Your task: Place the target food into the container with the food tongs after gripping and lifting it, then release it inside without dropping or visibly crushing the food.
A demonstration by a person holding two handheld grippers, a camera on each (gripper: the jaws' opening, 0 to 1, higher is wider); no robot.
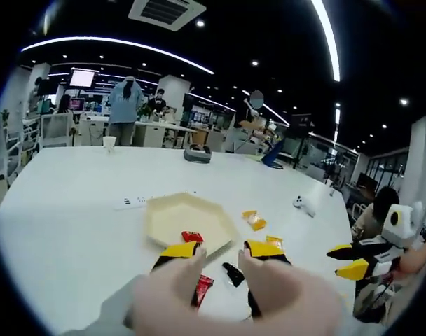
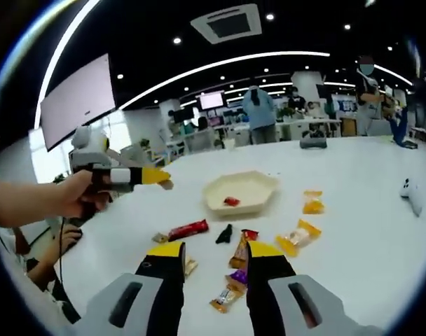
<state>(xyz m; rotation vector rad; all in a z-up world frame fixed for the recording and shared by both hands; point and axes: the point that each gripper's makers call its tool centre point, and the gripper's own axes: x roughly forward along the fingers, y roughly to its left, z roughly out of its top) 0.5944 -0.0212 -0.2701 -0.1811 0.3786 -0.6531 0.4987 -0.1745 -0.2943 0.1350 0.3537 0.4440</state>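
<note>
The broad white surface [image 2: 353,266] carries a pale hexagonal shallow tray [image 2: 241,190], the container, with one small red wrapped snack [image 2: 231,201] already lying inside it. Between the tray and the right claw [image 2: 211,253] the wrapped snacks lie scattered: a long red bar [image 2: 188,229], a yellow-orange packet [image 2: 297,236], a second orange packet [image 2: 312,203] off to the right, and a small black piece [image 2: 225,234]. The right claw is released, jaws apart and empty, and the nearest packets sit just ahead of its tips, so this hand looks the better placed for a pick. The red bar's long axis runs roughly across the claw's line, slightly slanted. The left claw [image 1: 223,250], also parted and empty, hovers at the tray's [image 1: 188,218] near edge.
</note>
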